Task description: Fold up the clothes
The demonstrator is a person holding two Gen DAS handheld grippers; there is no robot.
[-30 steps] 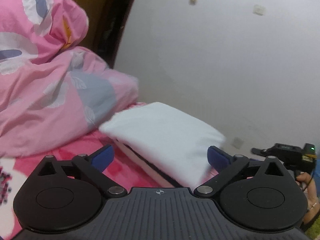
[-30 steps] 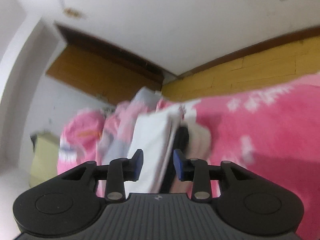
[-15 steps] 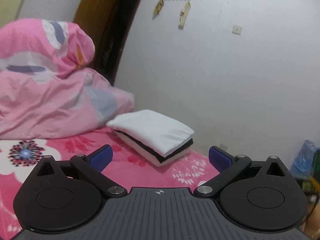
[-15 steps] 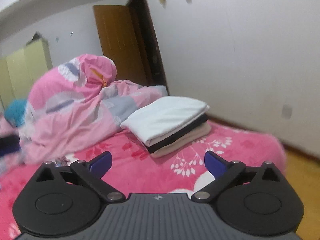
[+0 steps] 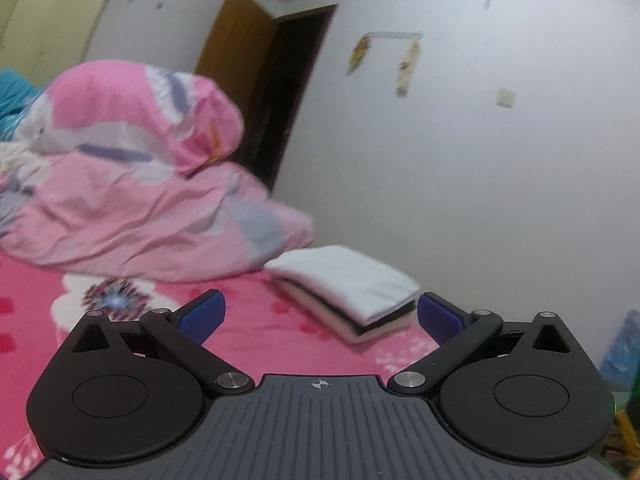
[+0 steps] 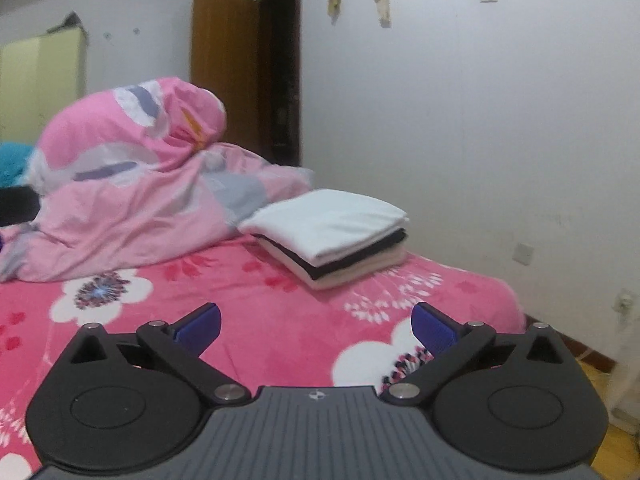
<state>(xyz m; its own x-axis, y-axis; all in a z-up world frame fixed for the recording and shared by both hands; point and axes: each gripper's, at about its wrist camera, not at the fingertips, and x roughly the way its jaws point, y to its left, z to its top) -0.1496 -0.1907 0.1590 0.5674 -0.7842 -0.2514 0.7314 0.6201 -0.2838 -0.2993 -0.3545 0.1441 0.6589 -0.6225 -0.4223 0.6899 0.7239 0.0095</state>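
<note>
Both claws, left gripper (image 5: pixel 322 316) and right gripper (image 6: pixel 316 324), hung spread and empty while I judged folding nearly done: stack of folded clothes (image 6: pixel 332 236) rested on the pink bed (image 6: pixel 260 312) beside the crumpled duvet (image 6: pixel 140 200).

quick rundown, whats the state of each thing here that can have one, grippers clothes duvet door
left gripper: open, nothing between the fingers
right gripper: open, empty, jaws have just been opening
stack of clothes: folded, white on top, black under it, cream at the bottom
pink duvet: bunched in a heap
door: open
</note>
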